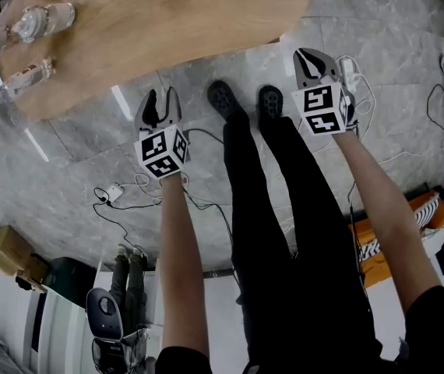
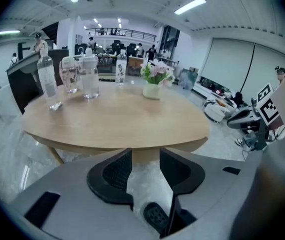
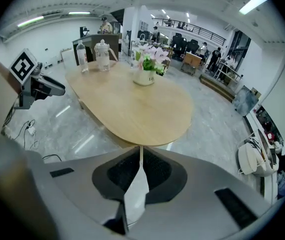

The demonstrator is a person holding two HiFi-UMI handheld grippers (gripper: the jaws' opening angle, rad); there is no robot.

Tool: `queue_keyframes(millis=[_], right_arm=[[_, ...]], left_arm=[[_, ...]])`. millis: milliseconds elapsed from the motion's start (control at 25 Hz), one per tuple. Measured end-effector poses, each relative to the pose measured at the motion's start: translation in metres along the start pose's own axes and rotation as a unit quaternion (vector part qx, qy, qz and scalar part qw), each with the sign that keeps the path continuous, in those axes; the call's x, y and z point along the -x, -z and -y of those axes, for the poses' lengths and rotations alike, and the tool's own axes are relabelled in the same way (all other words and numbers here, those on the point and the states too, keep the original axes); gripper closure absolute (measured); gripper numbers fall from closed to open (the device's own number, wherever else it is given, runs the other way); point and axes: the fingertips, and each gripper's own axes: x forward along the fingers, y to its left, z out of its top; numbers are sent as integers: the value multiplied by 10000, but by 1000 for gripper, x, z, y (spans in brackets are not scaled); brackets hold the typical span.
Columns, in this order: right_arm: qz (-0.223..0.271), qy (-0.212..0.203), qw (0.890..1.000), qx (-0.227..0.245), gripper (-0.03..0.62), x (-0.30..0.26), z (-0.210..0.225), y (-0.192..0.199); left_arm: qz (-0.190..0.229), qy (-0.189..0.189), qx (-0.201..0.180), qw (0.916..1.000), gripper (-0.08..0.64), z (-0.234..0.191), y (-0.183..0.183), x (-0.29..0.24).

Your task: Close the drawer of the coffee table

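Observation:
The coffee table (image 1: 167, 22) has a light wooden oval top; no drawer shows in any view. In the head view my left gripper (image 1: 158, 100) hangs over the grey floor just short of the table's near edge, and my right gripper (image 1: 309, 57) is held off the table's right end. The left gripper view shows the tabletop (image 2: 117, 119) ahead and my left gripper (image 2: 145, 156) open, nothing between its pads. In the right gripper view my right gripper (image 3: 140, 156) is shut on nothing, only a thin slit left, with the tabletop (image 3: 132, 104) beyond.
Water bottles (image 2: 45, 76) and a vase of flowers (image 2: 153, 81) stand on the table. The person's black shoes (image 1: 245, 100) are between the grippers. Cables (image 1: 121, 201) and a power strip lie on the floor; a white device (image 3: 250, 159) sits at the right.

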Motion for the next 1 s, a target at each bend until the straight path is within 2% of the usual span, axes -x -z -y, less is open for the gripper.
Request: queue_keyframes(millis=[160, 360, 640, 760, 1000], right_arm=[[344, -168, 9993, 40, 572, 50, 3, -11], [778, -446, 9957, 211, 577, 119, 3, -28], [1621, -786, 9834, 233, 578, 226, 6, -70], [1897, -854, 9781, 99, 580, 263, 5, -84], [2427, -931, 9651, -321, 580, 333, -9, -109]], left_arm=[[266, 47, -151, 9995, 412, 43, -27, 46], [896, -122, -258, 9956, 467, 90, -69, 119], [1614, -283, -108, 9864, 523, 140, -121, 225], [1824, -253, -131, 9828, 534, 156, -138, 267], [2251, -159, -435, 9732, 546, 174, -159, 349]])
